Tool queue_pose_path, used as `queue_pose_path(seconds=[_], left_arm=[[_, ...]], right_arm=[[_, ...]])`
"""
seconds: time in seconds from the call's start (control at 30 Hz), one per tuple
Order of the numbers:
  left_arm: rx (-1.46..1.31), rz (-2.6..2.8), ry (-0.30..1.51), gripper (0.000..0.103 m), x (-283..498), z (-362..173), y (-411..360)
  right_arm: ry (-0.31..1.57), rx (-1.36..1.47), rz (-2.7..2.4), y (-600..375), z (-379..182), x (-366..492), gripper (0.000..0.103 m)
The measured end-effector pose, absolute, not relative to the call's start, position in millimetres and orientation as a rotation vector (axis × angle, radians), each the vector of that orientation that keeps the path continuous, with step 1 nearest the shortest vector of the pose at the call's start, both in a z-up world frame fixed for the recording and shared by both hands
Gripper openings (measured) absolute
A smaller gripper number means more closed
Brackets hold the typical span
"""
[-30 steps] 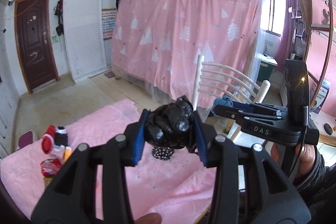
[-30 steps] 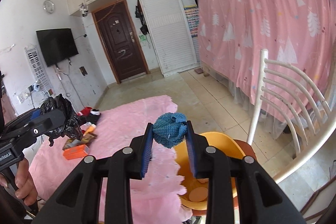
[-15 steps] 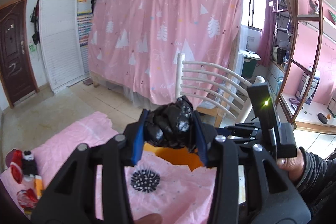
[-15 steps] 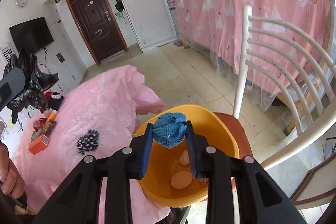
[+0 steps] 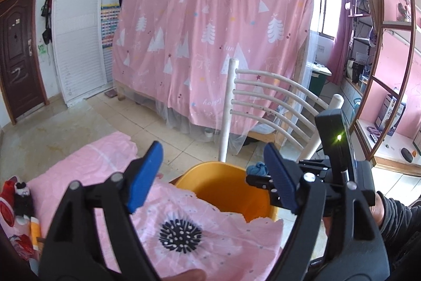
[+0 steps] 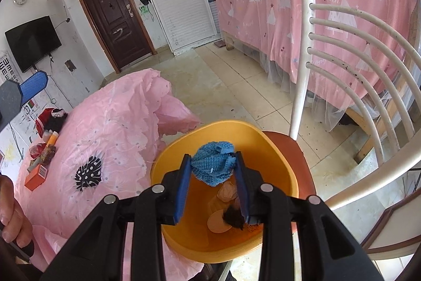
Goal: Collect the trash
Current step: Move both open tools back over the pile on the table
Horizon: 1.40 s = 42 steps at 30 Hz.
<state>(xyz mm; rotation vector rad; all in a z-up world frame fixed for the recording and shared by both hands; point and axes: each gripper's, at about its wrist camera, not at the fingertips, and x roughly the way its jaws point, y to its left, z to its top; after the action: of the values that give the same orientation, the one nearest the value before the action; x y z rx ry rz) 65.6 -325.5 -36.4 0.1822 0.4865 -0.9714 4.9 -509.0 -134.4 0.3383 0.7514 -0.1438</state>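
Black bag point(image 6: 233, 218) dropped into orange basin point(image 6: 273, 144), left jaws empty

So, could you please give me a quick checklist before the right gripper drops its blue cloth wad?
1. Right gripper shut on the blue cloth wad: ok.
2. Wad above the orange basin opening: ok.
3. Left gripper open and empty: ok.
4. Black bag in the basin: ok.
5. Basin seated steadily on the chair seat: cannot tell.
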Motion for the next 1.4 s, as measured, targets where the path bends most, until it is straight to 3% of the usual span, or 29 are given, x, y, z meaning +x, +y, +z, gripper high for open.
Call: queue_pose_path(seconds=[0.2, 0.77, 1.4], left_arm=[[0.17, -0.953, 0.48, 0.076, 65, -33, -317], [0.122, -0.882, 0.45, 0.076, 67, -10, -267], [0.074, -0.593, 0.468, 0.079, 123, 2, -145]], right_arm=[[0.734, 0.324, -0.147, -505, -127, 5, 0.047], [0.677, 0.24, -0.089, -461, -81, 18, 0.048], [0.683, 0.118, 0.074, -359, -52, 64, 0.048]])
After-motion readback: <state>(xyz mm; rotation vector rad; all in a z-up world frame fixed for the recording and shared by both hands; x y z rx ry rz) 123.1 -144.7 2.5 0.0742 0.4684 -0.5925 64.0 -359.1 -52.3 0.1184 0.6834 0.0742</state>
